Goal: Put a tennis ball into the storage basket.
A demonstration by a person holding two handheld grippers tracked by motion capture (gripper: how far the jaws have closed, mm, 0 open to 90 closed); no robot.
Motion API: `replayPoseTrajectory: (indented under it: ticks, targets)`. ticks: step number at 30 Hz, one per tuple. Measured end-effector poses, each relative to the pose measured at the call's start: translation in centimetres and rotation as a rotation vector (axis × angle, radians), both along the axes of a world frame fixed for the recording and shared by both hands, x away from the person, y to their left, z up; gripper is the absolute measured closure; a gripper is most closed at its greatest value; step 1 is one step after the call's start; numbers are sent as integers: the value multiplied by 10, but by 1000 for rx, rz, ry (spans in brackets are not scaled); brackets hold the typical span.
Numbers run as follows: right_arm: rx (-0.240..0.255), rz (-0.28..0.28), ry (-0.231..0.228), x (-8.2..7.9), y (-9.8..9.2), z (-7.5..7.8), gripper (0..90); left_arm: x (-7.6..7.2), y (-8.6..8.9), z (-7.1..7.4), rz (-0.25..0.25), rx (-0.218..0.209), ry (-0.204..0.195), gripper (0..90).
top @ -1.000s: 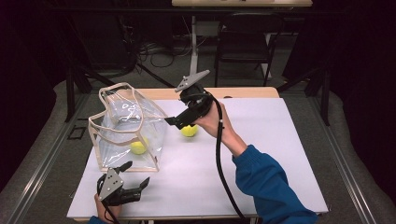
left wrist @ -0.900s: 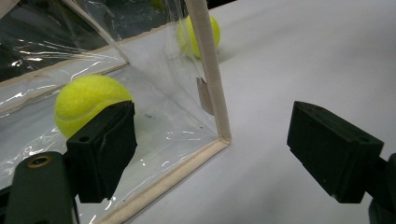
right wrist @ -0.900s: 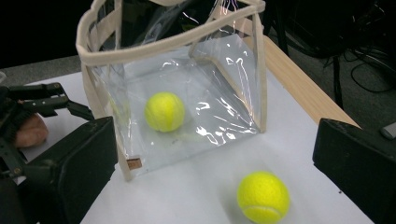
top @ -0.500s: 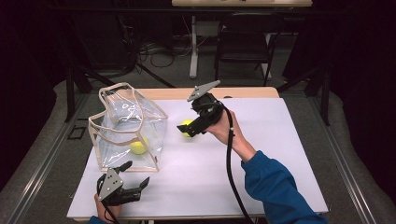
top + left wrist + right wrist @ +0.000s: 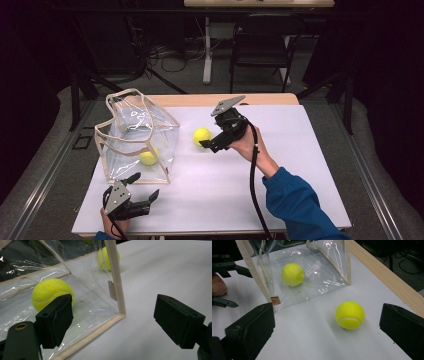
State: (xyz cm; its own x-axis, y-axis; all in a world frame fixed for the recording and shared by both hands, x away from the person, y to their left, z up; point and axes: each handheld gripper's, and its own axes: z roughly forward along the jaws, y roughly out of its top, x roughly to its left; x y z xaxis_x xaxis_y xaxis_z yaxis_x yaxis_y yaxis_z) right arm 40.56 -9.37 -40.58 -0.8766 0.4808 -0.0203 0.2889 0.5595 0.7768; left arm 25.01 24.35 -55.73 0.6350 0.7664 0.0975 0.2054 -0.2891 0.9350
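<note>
A clear plastic bag with beige trim stands open at the table's left. One yellow tennis ball lies inside it. A second tennis ball lies on the white table just right of the bag. My right gripper is open, low beside that loose ball and apart from it. In the right gripper view the loose ball lies between and ahead of the jaws, right of centre. My left gripper is open at the bag's front corner, near the front edge, holding nothing.
The white table top has free room to the right and in front. A wooden strip runs along its far edge. Chairs, table legs and cables stand on the dark floor behind.
My right gripper has drawn back from the bag to the right and down, beside the loose ball. The balls, the bag and my left gripper have stayed put.
</note>
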Motion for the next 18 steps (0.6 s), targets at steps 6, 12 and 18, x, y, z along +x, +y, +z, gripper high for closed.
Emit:
replayPoseTrajectory:
  ticks: [6, 12, 18]
  targets:
    - [0, -12, 7, -3, -10, -6, 0, 0, 0, 0, 0, 4, 3, 159]
    - [-11, -17, 19, -8, -16, -16, 0, -1, 0, 1, -6, 6, -2, 159]
    - [-23, -26, 24, -13, -21, -26, 0, -1, -2, 1, -7, 8, -4, 159]
